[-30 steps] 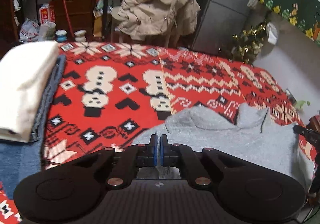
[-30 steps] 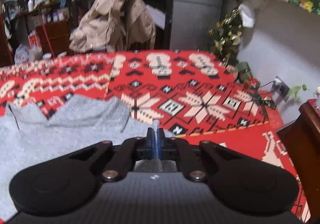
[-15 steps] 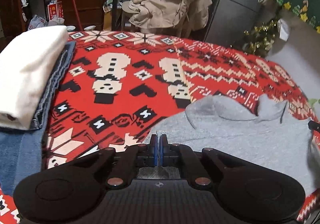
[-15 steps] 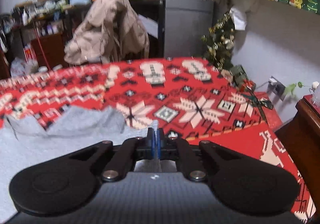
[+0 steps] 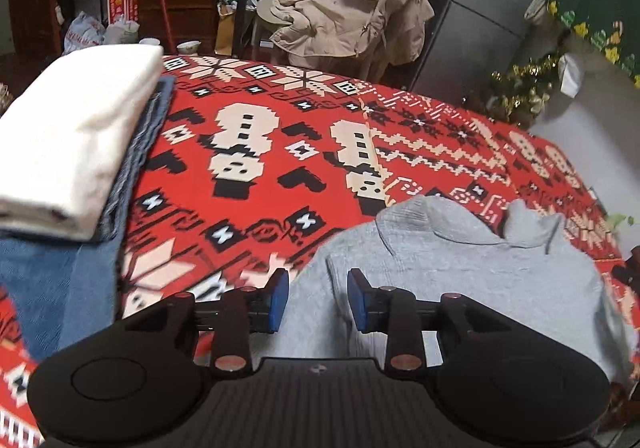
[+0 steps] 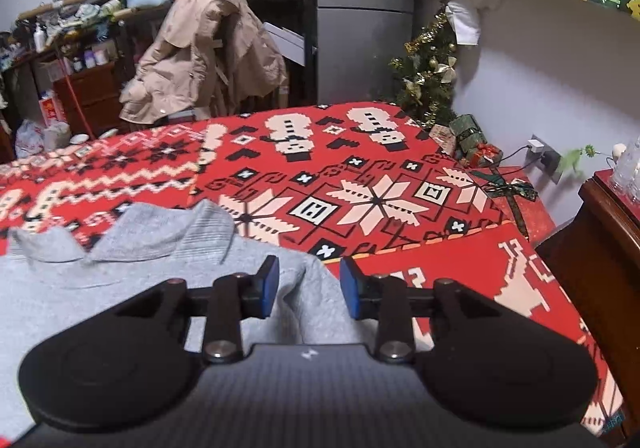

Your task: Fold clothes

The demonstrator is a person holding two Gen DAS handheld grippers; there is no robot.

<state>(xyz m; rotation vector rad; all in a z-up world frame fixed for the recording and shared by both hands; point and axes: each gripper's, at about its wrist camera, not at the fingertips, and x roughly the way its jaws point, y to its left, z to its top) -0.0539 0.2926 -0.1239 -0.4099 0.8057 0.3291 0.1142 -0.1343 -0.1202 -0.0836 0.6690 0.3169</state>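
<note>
A grey sweater [image 5: 460,280] is spread flat on the red patterned blanket [image 5: 280,175] that covers the bed. Its collar is turned toward the far side of the bed, and its body reaches down to the near edge of both views.

The left gripper [image 5: 314,298] is held low over the left part of the sweater. Its jaws are opening at this moment; a clear gap is seen between the blue pads [image 5: 278,298]. Grey cloth lies under and between the jaws, with a small raised fold there, but it is not pressed by the pads.

The right gripper [image 6: 307,288] is held over the right edge of the sweater [image 6: 120,280], near the place where the grey cloth ends and the blanket [image 6: 380,207] begins. Its jaws are opening too, and they stand narrowly apart. A ridge of grey cloth is seen between them, free of the pads.

At the left of the bed a folded white cloth [image 5: 68,139] is laid on top of folded blue jeans [image 5: 52,288]; this pile is well apart from the sweater.

Behind the bed a beige coat [image 5: 352,3] is hung over a chair, a grey refrigerator [image 6: 360,7] is seen, and a small decorated Christmas tree [image 6: 428,75] is placed by the wall.
</note>
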